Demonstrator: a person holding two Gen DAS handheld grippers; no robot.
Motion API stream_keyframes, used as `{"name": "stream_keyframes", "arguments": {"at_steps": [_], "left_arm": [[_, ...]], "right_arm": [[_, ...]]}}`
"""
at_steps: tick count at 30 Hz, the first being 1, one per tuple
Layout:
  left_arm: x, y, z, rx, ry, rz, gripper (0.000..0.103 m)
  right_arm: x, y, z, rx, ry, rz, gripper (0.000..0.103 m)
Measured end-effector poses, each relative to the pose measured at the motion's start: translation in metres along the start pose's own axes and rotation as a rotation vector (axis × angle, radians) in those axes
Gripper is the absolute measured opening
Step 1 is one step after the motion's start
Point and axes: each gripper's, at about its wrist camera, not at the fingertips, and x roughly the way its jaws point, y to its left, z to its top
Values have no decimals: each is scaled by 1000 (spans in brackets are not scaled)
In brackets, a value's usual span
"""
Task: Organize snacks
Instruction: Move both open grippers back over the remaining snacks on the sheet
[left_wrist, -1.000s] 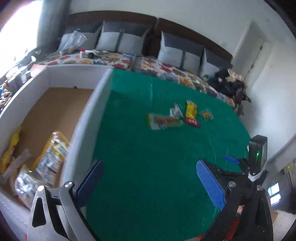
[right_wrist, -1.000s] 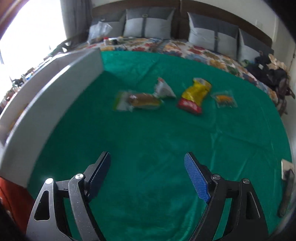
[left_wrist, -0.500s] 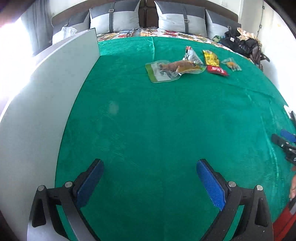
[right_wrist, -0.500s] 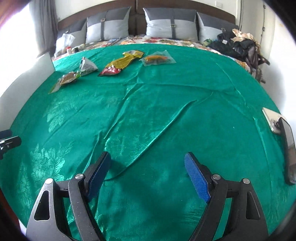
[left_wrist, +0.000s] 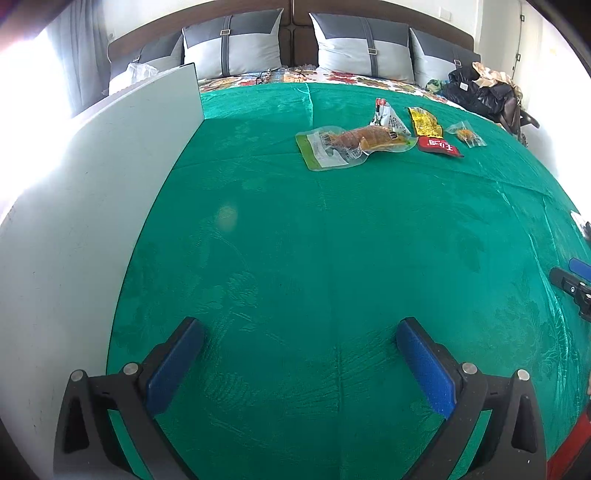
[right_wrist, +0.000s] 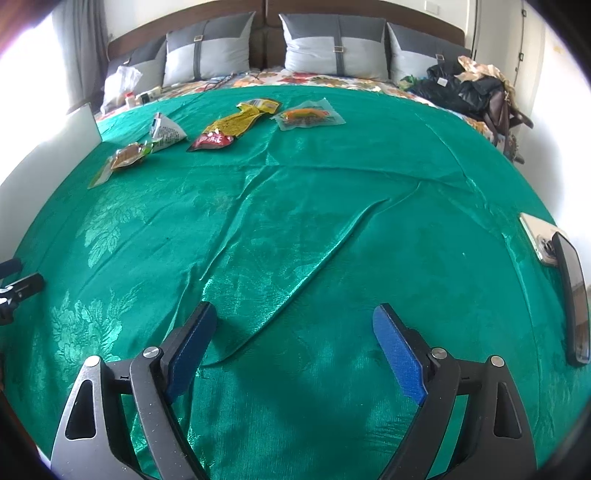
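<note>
lying on the cloth: four snack packets in a loose cluster on the far part of the green cloth (left_wrist: 295, 258), ahead of both grippers and well apart from them.
bread packet (left_wrist: 351, 146): clear wrap with a green end and a white label, brown bread inside; long axis runs across the left view, green end toward the white box wall (left_wrist: 92, 206); the nearest of the four to the left gripper.
white packet (left_wrist: 388, 116): small, printed, puffed up; just behind the bread packet and touching or overlapping it, i cannot tell which.
yellow packet (right_wrist: 236, 125): crinkled yellow with a red end; in the right view its long axis slants from the red near end, lower left, to the yellow far end, upper right.
clear packet (right_wrist: 308, 116): flat, see-through, an orange piece inside; just right of the yellow packet, farthest from the box wall.
left gripper (left_wrist: 299, 339): blue pads spread wide, only cloth between them, gripping nothing; the box wall is close on its left.
right gripper (right_wrist: 295, 323): jaws have just been opening and stand wide, nothing between them but a fold of cloth; the packets lie far ahead and to its left.
phone (right_wrist: 537, 240): at the right edge of the cloth, beside a dark flat object (right_wrist: 574, 295).
</note>
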Motion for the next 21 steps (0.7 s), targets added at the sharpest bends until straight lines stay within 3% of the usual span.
{"name": "stream_keyframes", "arguments": {"at_steps": [21], "left_arm": [[0,1,-1,0,-1,-1,103]], "right_arm": [[-1,-1,-1,1,0,0,89]]}}
